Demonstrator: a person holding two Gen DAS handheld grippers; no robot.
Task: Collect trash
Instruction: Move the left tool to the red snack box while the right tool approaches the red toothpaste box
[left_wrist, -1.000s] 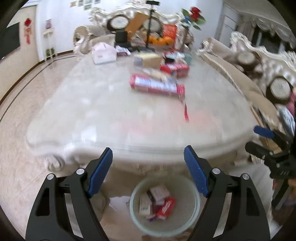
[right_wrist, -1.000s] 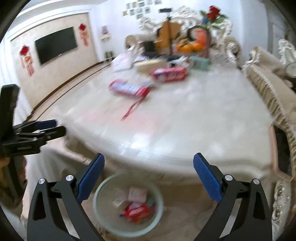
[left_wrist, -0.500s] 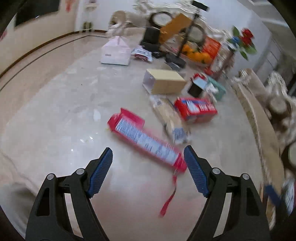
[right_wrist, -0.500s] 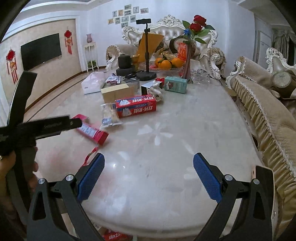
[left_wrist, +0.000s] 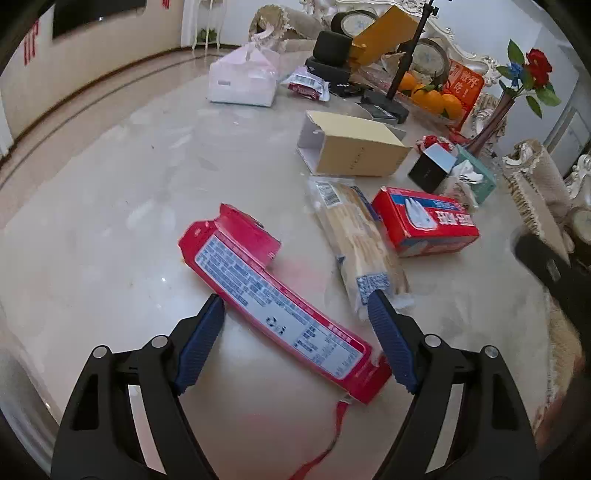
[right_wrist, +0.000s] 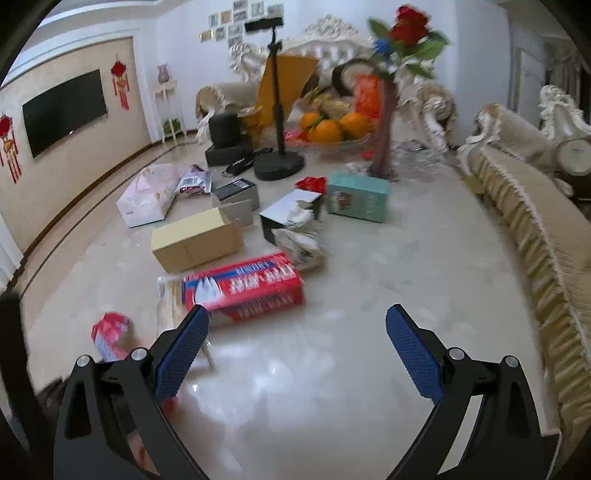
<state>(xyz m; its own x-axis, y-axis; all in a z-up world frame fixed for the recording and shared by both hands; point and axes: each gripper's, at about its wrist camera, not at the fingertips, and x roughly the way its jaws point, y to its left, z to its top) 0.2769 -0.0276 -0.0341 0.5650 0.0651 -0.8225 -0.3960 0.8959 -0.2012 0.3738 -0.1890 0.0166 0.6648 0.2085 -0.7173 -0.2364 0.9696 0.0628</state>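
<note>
A long red carton (left_wrist: 273, 299) lies flat on the marble table (left_wrist: 110, 206), its label up and its near half between the open fingers of my left gripper (left_wrist: 295, 314). A clear cracker packet (left_wrist: 354, 243) and a red box (left_wrist: 424, 221) lie just beyond it. My right gripper (right_wrist: 295, 332) is open and empty above the table, with the red box (right_wrist: 243, 286) just ahead to its left. The red carton's end (right_wrist: 109, 328) shows at the left of the right wrist view.
A tan cardboard box (left_wrist: 351, 149), a black cube box (left_wrist: 430, 168), a teal box (right_wrist: 358, 195), a white tissue pack (left_wrist: 242, 79), a phone stand (right_wrist: 277, 162), a fruit bowl (right_wrist: 332, 129) and a rose vase (right_wrist: 388, 110) stand farther back. A fringed sofa (right_wrist: 535, 206) runs along the right.
Both grippers have risen from the bin under the table's edge and moved forward over the table. The left gripper now straddles the red carton; the right has neared the red box.
</note>
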